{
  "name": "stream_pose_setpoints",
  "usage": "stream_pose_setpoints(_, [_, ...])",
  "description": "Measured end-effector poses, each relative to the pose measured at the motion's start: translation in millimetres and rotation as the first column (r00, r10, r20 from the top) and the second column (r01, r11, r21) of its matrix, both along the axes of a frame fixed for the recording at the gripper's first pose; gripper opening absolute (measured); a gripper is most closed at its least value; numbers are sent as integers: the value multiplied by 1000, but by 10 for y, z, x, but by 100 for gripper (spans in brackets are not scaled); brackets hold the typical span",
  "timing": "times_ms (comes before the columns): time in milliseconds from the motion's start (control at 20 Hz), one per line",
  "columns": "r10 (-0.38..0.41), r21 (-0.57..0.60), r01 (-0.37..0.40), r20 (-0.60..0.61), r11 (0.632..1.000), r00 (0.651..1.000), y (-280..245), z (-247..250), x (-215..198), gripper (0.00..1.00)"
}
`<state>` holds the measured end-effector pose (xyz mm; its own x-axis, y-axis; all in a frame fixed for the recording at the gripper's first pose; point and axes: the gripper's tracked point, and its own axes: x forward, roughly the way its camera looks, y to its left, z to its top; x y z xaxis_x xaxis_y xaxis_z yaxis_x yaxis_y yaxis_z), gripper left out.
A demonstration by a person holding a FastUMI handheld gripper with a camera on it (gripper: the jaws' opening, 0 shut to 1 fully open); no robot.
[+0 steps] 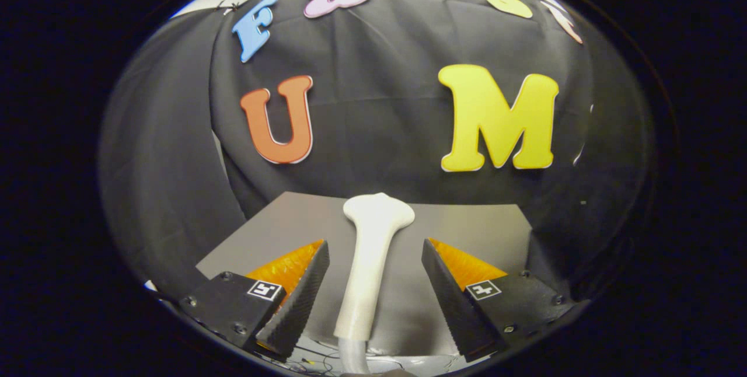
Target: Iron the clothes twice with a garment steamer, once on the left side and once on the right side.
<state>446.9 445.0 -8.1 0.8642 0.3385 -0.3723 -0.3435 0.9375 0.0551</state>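
Standing between the two fingers of the gripper (374, 292), the garment steamer (370, 260) rises upright from below the fingers and ends ahead of their tips. The fingers are spread apart; a clear gap shows on each side of the steamer's handle, and neither finger touches it.

Steamer appearance: the body is white with a matte, faintly ribbed surface. The handle is a long, slightly tapering column, widest near its base. At the top it flares into a broad, rounded head with a shallow bump at the centre. At the base a pale hose (353, 358) continues downward from the handle.

Finger construction: each finger is a wedge tapering toward its tip. The inner faces are finely ridged. A square printed marker sits on the top of each finger block, and screw heads show at the block corners.

Support surface: a flat grey table (467, 228) with a smooth, even finish lies behind the steamer and beyond the fingers. Thin cables (315, 360) lie low down, beside the hose.

Background: black cloth (379, 114) hangs behind the table in soft folds and drapes around both sides.

Containers: whether any stands here cannot be told.
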Motion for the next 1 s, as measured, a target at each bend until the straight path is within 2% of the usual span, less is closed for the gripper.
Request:
stream_pose_setpoints(200, [-4, -39, -2, -141, 999, 990, 143, -400, 287, 99])
stream_pose_setpoints(450, [6, -51, -21, -281, 998, 960, 231, -546, 302, 96])
stream_pose_setpoints(550, [-19, -59, 1, -296, 998, 955, 258, -539, 304, 88])
stream_pose_setpoints(700, [-54, -80, 31, -308, 996, 950, 177, -577, 360, 64])
stream_pose_setpoints(800, [-24, -49, 9, -318, 999, 948, 220, -590, 369, 47])
stream_pose_setpoints(1000, [40, 2, -41, -284, 999, 958, 278, -435, 276, 41])
